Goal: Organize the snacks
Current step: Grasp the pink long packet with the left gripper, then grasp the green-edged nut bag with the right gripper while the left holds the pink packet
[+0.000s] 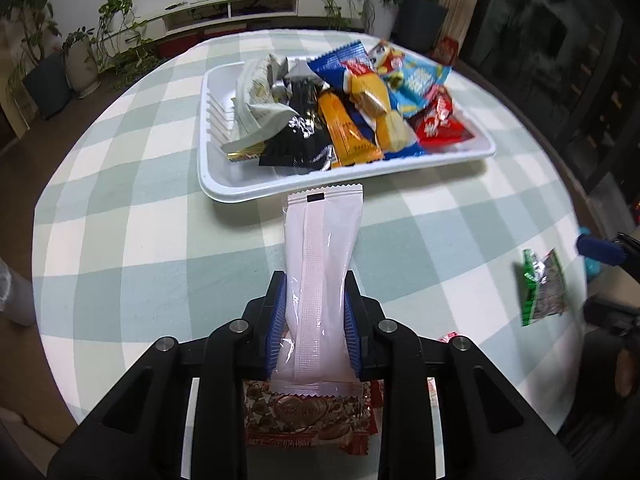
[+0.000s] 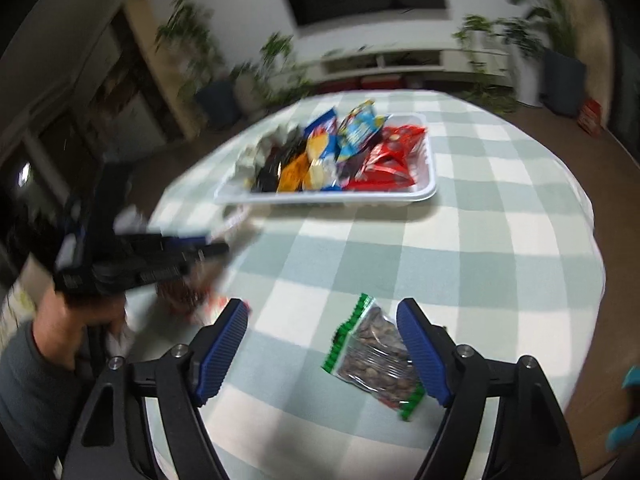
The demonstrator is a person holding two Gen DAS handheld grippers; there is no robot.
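My left gripper (image 1: 316,280) is shut on a white snack packet (image 1: 322,264), held above the table with its far end close to the near rim of the white tray (image 1: 248,192). The tray holds several snack packets (image 1: 344,112). A red-brown patterned packet (image 1: 308,416) lies under the left gripper. My right gripper (image 2: 322,308) is open above the table, with a green-edged nut packet (image 2: 376,356) lying by its right finger (image 2: 420,344). The same nut packet shows at the right of the left wrist view (image 1: 542,286). The tray also shows in the right wrist view (image 2: 430,188).
The round table has a green-and-white checked cloth (image 1: 140,220). The left gripper and the hand holding it show at the left of the right wrist view (image 2: 132,264), blurred. Potted plants (image 1: 80,60) and a low white cabinet (image 1: 240,8) stand beyond the table.
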